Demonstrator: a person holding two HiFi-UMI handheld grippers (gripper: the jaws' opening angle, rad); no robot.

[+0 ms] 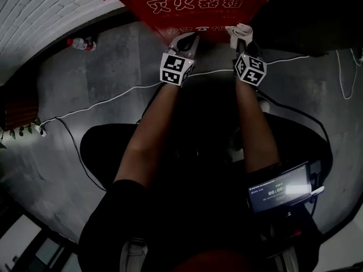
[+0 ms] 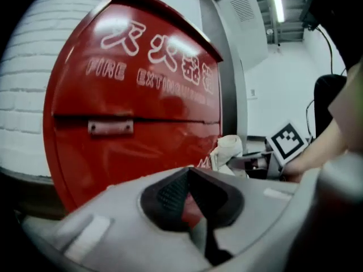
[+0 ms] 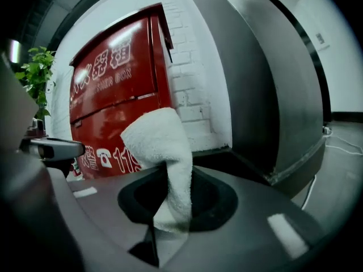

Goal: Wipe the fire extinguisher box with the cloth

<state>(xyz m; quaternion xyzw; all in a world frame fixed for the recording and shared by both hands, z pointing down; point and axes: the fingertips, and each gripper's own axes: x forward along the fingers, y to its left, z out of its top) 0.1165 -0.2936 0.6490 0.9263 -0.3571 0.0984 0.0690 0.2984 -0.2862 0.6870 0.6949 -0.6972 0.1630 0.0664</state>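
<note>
Fire extinguisher box (image 1: 193, 4): a red box with white lettering is seen standing on the floor against a white brick wall (image 3: 190, 95); a small metal plate (image 2: 111, 128) is fixed below the seam across its front.
Cloth (image 3: 161, 137): a white towelling cloth is held in the right gripper, with its folded end raised above the jaws. In the head view it is found at the lower right part of the box front (image 1: 245, 29); whether it touches the red surface cannot be told.
Right gripper (image 3: 170, 180): the jaws are closed onto the cloth, which is pinched between the dark pads.
Left gripper (image 2: 189, 177): the jaws are brought together at the tips with nothing between them; it is pointed at the lower box front, just beside the right gripper (image 1: 240, 41).
Floor (image 1: 113, 67): grey slabs are crossed by a white cable (image 1: 113, 98); a bottle (image 1: 79, 43) is laid near the wall.
</note>
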